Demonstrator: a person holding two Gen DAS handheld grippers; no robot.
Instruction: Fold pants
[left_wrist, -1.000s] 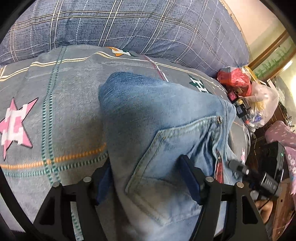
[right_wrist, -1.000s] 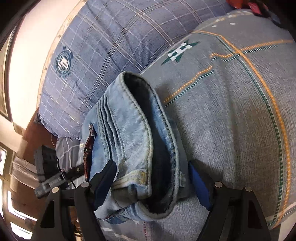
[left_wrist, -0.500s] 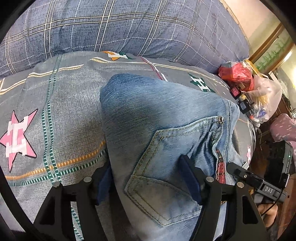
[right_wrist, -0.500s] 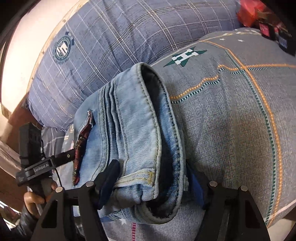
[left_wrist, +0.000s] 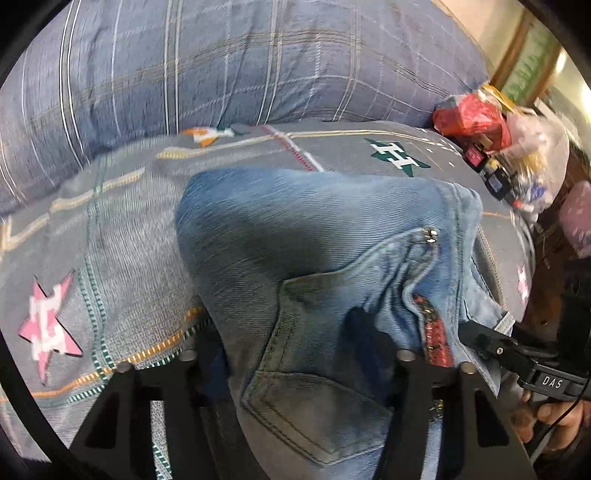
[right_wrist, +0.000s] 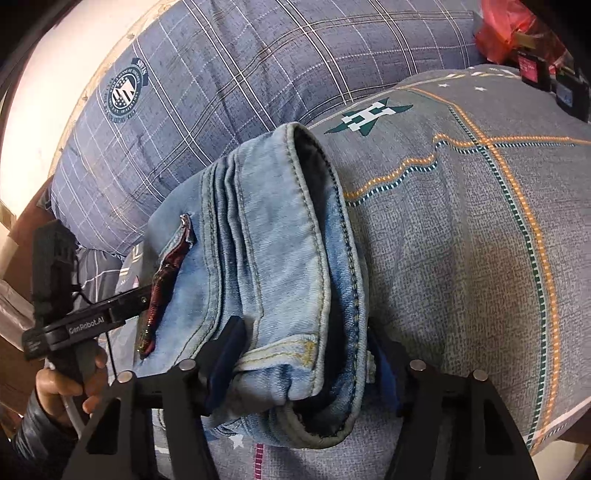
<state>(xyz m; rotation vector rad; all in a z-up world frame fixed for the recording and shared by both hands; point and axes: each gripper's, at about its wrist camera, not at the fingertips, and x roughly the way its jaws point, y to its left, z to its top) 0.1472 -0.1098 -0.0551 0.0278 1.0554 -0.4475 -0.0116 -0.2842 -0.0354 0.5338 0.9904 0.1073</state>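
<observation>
Folded jeans (left_wrist: 332, 258) bunched on grey bedspread (left_wrist: 110, 236), just below plaid pillow (left_wrist: 221, 62). Left tongs (left_wrist: 295, 354) clamped on pocket end; right tongs (right_wrist: 306, 354) clamped on waistband end.
</observation>
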